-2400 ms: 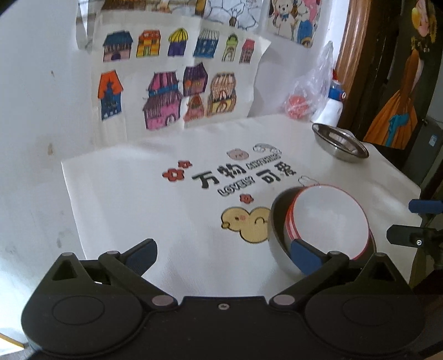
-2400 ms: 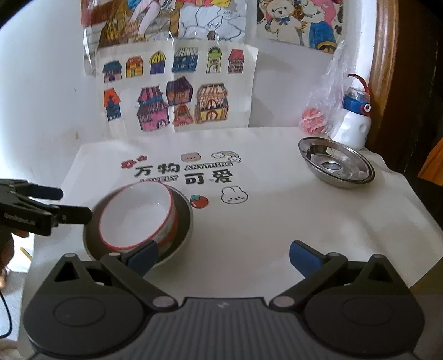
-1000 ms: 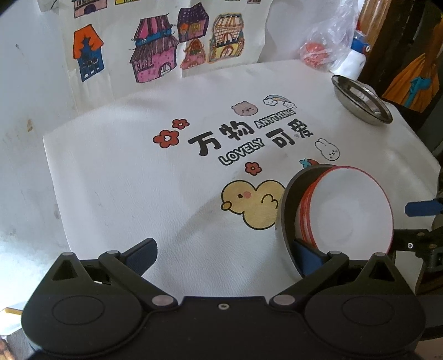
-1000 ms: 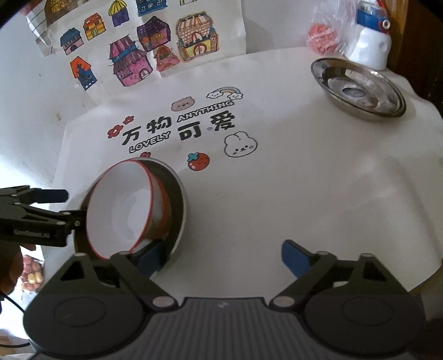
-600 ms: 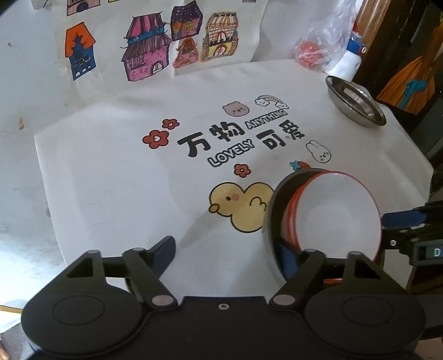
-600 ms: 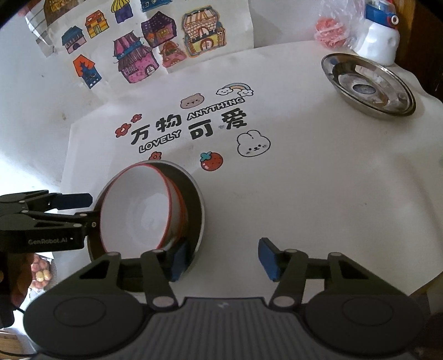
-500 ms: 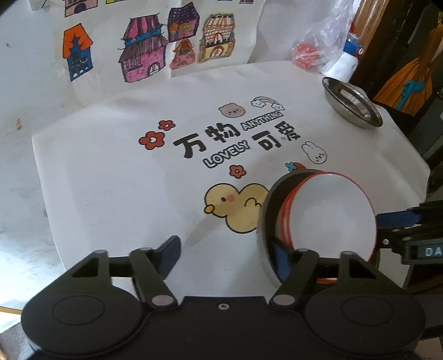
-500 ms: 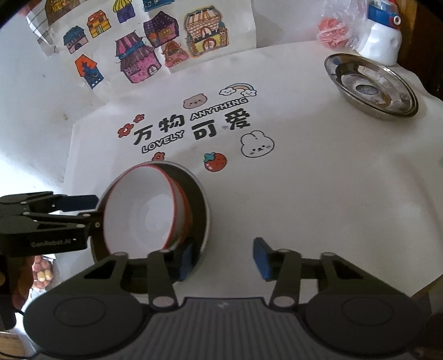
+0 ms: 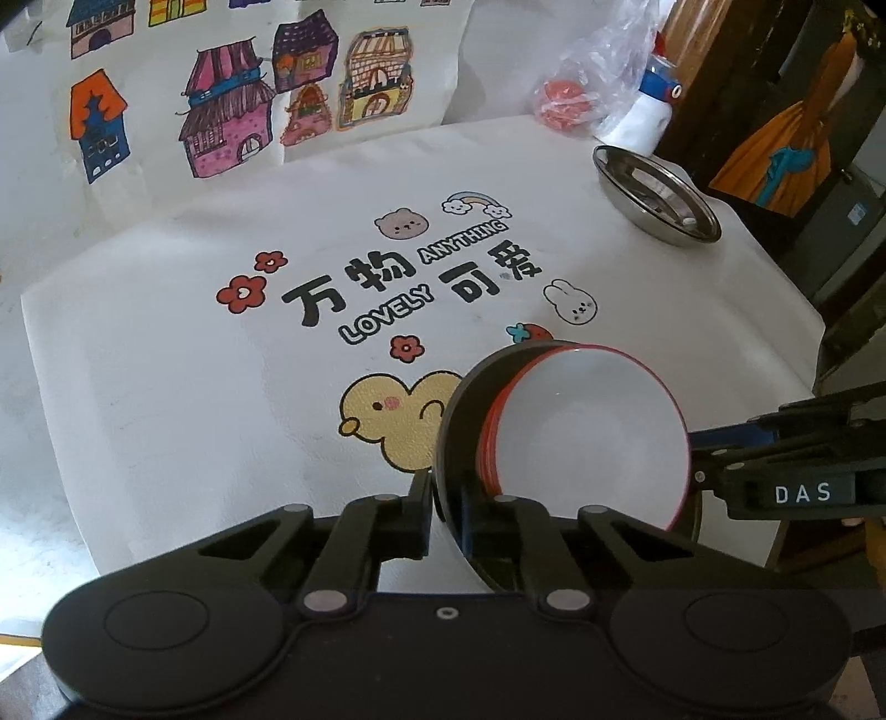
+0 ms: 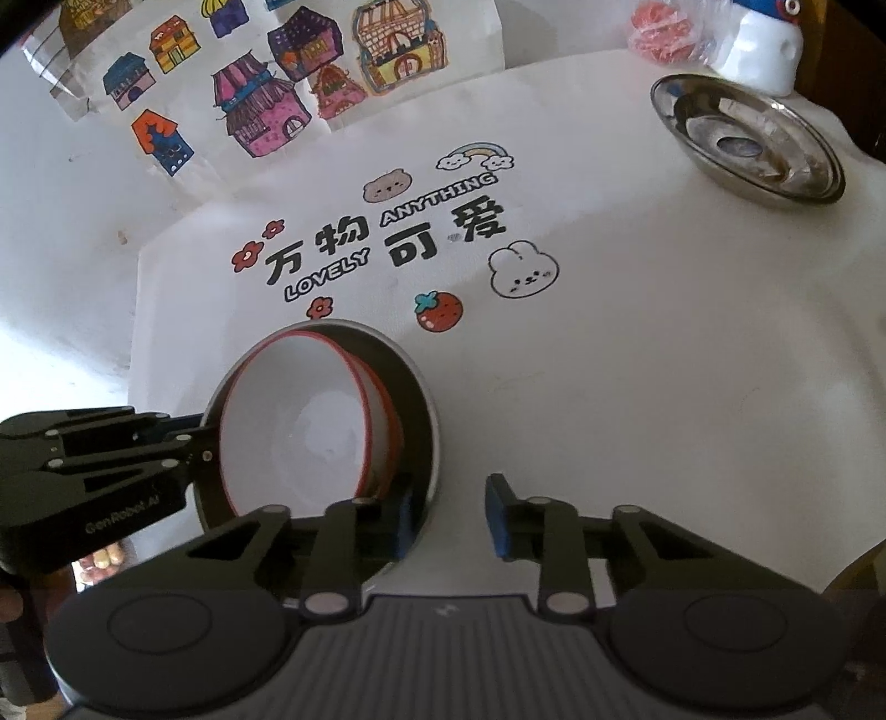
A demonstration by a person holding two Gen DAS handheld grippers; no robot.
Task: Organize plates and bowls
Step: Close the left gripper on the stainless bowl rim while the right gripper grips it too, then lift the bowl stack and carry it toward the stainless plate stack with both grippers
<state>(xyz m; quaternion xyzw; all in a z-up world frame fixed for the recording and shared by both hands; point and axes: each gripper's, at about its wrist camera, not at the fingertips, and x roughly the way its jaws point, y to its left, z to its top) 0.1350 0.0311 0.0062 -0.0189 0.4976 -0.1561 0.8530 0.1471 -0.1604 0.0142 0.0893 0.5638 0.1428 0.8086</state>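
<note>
- The left gripper [image 9: 446, 518] has just been closing, and its 2 jaws now pinch the near wall of the steel bowl [image 9: 457, 410] between them, with almost no gap left.
- The right gripper [image 10: 449, 512] has also just been closing. Its left finger sits inside the steel bowl [image 10: 423, 410] against the wall, while the right finger stands apart outside on the cloth, so that grip is not yet made.
- A white bowl with a red rim [image 9: 587, 437] is nested in the steel bowl, both tipped on edge near the front of the tablecloth [image 9: 166, 360].
- Only the left wrist view shows the yellow duck print [image 9: 387, 421] just beside the steel bowl; in the right wrist view the bowls cover it.
- Only the right wrist view shows the strawberry print [image 10: 439, 311] whole and the flat base of the steel plate [image 10: 747, 141] at the far right corner.
- The left wrist view sees that steel plate [image 9: 656, 194] at a shallow angle, mostly its rim.
- Each view shows the other gripper from the side: the right one reaches the bowls from the right edge of the left view, and the left gripper [image 10: 188, 443] reaches from the left edge of the right view.
- The white bottle with a blue cap [image 10: 761, 44] and a plastic bag [image 9: 592, 72] stand behind the steel plate.
</note>
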